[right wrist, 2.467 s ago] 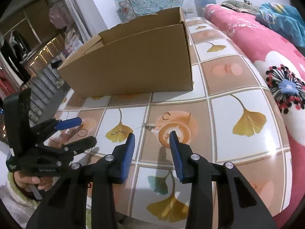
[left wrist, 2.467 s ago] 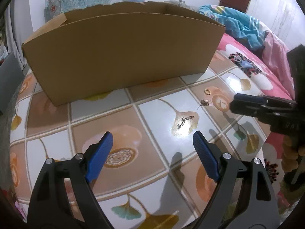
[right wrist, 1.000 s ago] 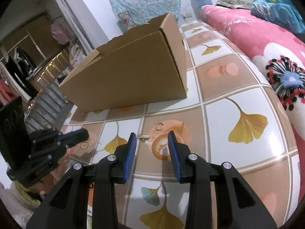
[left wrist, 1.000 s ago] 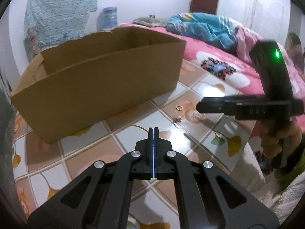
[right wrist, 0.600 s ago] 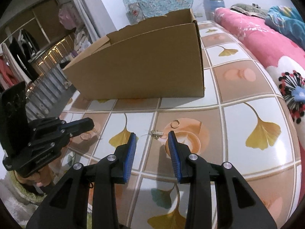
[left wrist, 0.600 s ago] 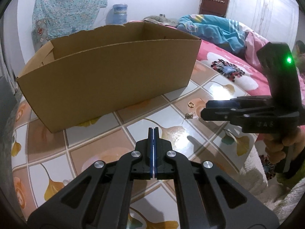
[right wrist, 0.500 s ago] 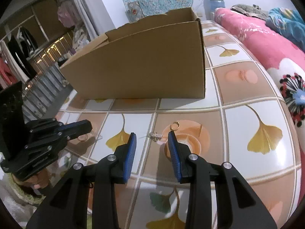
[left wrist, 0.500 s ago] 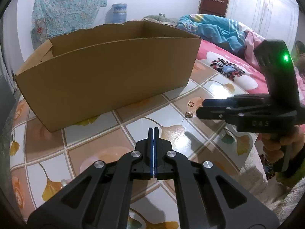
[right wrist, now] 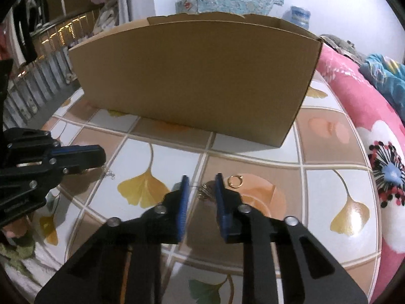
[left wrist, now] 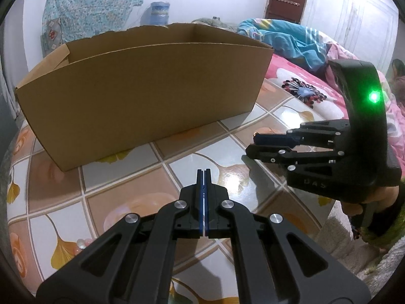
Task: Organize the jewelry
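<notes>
Jaws of the right gripper (right wrist: 201, 178) have just been closing and stand a narrow gap apart, astride a small silver trinket (right wrist: 205, 190) that lies on the tabletop (right wrist: 329, 152). The pads do not press on it yet. To take it well, I judge the tips should sit low against the tiles, centred on the piece. They should close slowly so it does not skip out, and keep clear of the gold ring (right wrist: 235, 180) just beside the right tip. The left gripper (left wrist: 203, 174) is clenched. In the right wrist view a thin chain (right wrist: 109, 173) dangles from its tips, seemingly pinched. Behind both stands the open cardboard box (right wrist: 197, 76), the likely destination. Its bare inner walls show, but its floor is hidden, so its contents cannot be told.
</notes>
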Motion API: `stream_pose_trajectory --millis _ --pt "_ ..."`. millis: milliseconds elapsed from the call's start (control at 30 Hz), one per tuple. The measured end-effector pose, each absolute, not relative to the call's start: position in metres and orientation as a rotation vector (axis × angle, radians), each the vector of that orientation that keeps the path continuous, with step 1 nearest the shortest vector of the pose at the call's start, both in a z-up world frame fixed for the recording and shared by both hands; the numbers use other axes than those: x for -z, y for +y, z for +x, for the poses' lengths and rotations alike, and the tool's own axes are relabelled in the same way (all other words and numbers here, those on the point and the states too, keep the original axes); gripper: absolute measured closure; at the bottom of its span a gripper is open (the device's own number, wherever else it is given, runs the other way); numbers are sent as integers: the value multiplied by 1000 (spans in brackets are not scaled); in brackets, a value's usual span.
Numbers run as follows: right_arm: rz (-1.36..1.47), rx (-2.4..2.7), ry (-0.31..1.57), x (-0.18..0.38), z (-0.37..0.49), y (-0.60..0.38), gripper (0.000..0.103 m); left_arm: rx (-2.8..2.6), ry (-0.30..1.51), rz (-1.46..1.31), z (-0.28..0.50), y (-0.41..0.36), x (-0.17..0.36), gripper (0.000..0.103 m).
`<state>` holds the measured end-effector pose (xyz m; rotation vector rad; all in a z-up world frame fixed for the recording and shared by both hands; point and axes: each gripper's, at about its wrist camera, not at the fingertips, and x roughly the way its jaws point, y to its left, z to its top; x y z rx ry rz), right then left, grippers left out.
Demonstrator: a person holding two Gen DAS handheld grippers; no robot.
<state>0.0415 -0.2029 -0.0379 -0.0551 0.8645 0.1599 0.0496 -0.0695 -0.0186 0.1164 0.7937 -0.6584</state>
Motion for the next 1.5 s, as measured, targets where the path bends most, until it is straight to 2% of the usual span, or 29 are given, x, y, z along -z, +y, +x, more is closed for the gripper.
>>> stream_pose_trajectory --millis 200,467,733,833,933,1000,1167,1233,1300,1333,1400,1500 --pt "56 -181 846 28 37 -220 100 659 792 112 50 -68 19 103" --pt "283 -248 773 1 26 -256 100 661 781 107 49 -68 16 103" --pt "413 -333 712 -18 15 -265 100 660 763 96 45 -67 8 103" --pt "376 -326 729 -20 17 -260 100 659 760 96 44 -66 6 103" --pt "322 -317 792 -9 22 -252 92 658 760 103 42 -67 6 103" --pt "258 -292 825 -1 26 -244 67 660 762 102 41 -67 6 103" --pt "38 -219 882 26 37 -215 66 657 771 108 41 -67 8 103" --pt "-1 -209 892 33 42 -210 70 654 773 108 42 -67 9 103" --pt "-25 -206 905 37 46 -206 81 651 778 104 44 -66 10 103" --pt "-40 -195 899 38 47 -205 83 651 780 102 44 -66 11 103" --pt "-47 -202 904 38 48 -204 98 651 783 100 46 -66 12 103" --pt "-8 -218 914 38 49 -209 100 651 787 95 48 -65 14 103"
